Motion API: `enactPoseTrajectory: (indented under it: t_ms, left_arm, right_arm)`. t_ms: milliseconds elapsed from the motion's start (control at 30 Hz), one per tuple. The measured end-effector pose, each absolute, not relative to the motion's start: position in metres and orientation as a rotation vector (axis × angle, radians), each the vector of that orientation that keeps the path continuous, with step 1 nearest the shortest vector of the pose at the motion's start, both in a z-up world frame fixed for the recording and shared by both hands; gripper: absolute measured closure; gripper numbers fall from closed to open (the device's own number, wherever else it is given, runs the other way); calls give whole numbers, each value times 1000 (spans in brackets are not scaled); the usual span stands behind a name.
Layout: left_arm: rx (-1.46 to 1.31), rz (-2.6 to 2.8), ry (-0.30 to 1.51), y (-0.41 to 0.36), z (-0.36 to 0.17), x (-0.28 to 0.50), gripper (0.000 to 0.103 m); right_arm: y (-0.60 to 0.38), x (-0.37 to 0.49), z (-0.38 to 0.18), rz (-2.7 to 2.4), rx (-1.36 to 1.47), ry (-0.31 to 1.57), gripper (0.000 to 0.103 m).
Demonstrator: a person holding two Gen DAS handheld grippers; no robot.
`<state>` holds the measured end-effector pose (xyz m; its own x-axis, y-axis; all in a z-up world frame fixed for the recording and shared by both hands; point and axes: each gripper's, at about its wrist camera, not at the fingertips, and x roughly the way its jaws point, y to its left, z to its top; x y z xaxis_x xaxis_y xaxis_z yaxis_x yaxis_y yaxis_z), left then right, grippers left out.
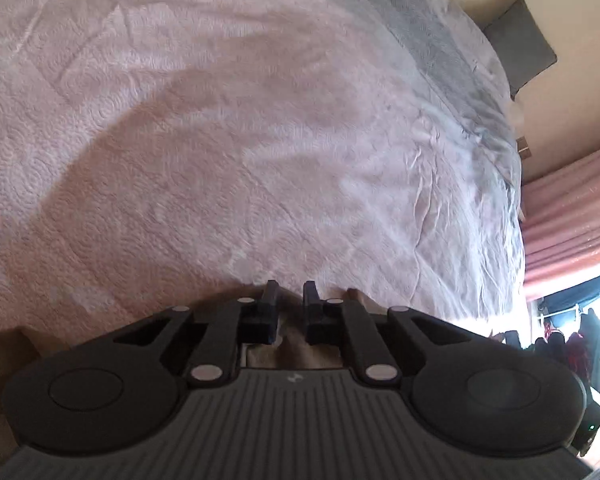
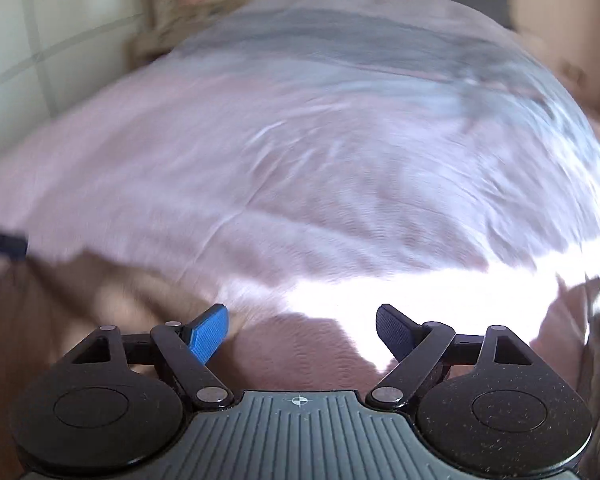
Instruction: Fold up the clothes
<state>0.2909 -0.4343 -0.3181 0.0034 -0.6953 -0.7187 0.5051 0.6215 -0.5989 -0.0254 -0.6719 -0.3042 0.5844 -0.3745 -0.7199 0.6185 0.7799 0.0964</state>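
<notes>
A tan garment shows between and under the fingers of my left gripper, whose jaws stand almost together, shut on a thin fold of it. In the right wrist view the same tan garment lies in shadow on the near part of the pink bed cover. My right gripper hangs just above the bed, wide open with nothing between its blue pads. That view is blurred by motion. Most of the garment is hidden below the left gripper's body.
The pink quilted bed cover fills most of the left wrist view, with a grey band toward its far side. A grey pillow leans on the wall. A pink curtain and dark clothes are at the right. A bright sun patch falls on the bed.
</notes>
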Motion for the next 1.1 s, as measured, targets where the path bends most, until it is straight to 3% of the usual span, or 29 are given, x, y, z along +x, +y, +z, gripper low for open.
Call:
enactPoseTrajectory:
  t_ms: [67,267,533,567,633,767,800,833,867,1100]
  left_arm:
    - [-155,-940,1231,-424,-314,288,78]
    - [-88,-963,1286,-345,-308,235,77]
    - [-43,-933,1420,-249,-293,145,77]
    - [-44,-927,1430,-241,-291,137,77]
    - [-44,-916,1448,-227,-289,122,77]
    - [-49,-902,1469,-210,-286,106,77]
    - [-50,-903,1464,-206,-284,102,77]
    - [-45,-904,1454,-202,-283,98,77]
    - [-38,-905,1444,-198,-281,95,77]
    - [-52,-883,1396,-156,-265,83,77]
  right_arm:
    - [-677,-61,-294,-632,470,717,19]
    - [-638,-212,-263,-787,777,660,19]
    - [-504,-454,-237,-1255,1294,497,20]
    - [-494,-467,-243,-1263,1343,463,20]
    - [-474,-494,-257,-1278,1439,393,31]
    - [-455,-518,-279,-1267,1491,305,32]
    - [-456,-518,-283,-1256,1476,298,46]
    - [-458,-516,-286,-1241,1465,296,82]
    - [-464,-512,-287,-1211,1464,314,99]
    - [-510,-517,-217,-1265,1069,343,101]
